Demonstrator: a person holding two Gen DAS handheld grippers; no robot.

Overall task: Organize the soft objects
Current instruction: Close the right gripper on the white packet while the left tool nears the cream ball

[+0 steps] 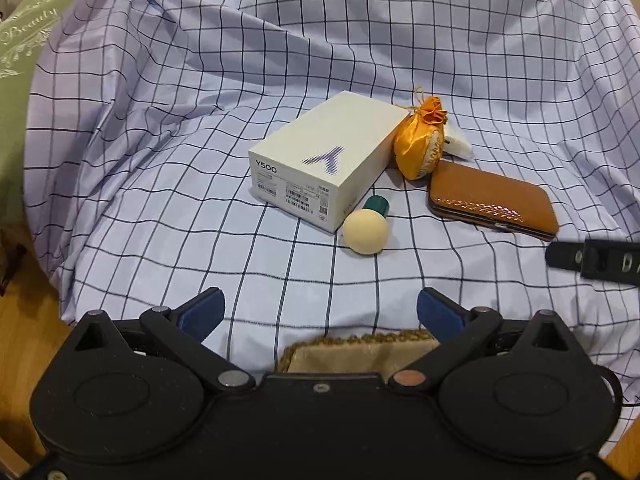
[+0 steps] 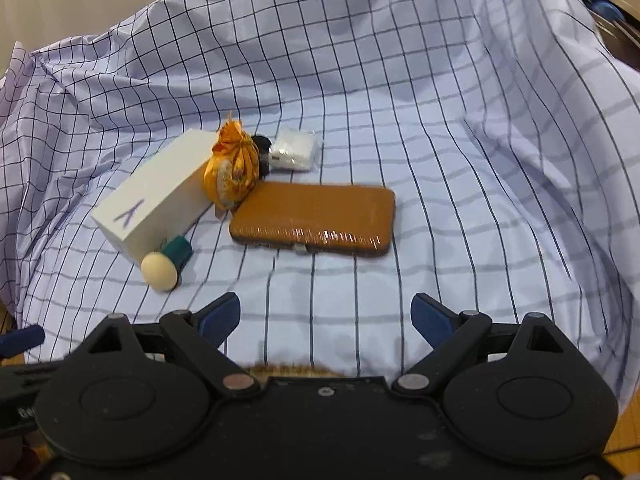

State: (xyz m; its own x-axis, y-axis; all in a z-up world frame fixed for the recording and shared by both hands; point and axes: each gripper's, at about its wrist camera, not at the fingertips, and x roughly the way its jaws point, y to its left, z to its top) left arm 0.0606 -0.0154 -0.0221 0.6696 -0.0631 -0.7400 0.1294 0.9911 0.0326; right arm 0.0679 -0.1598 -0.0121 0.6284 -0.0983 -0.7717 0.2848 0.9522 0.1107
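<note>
White box (image 1: 320,160) is the landmark: orange pouch (image 1: 420,140) leans on its right side, propped upright; cream puff (image 1: 365,232) lies at its near corner, tan case (image 1: 492,200) to its right. Left gripper (image 1: 320,312) and right gripper (image 2: 324,316) both have fingers spread, empty, short of the cluster.

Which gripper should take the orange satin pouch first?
Right, probably. Orange satin pouch sits nearer the right gripper, clear path past the brown case. From the left gripper, the puff lies in the way.
</note>
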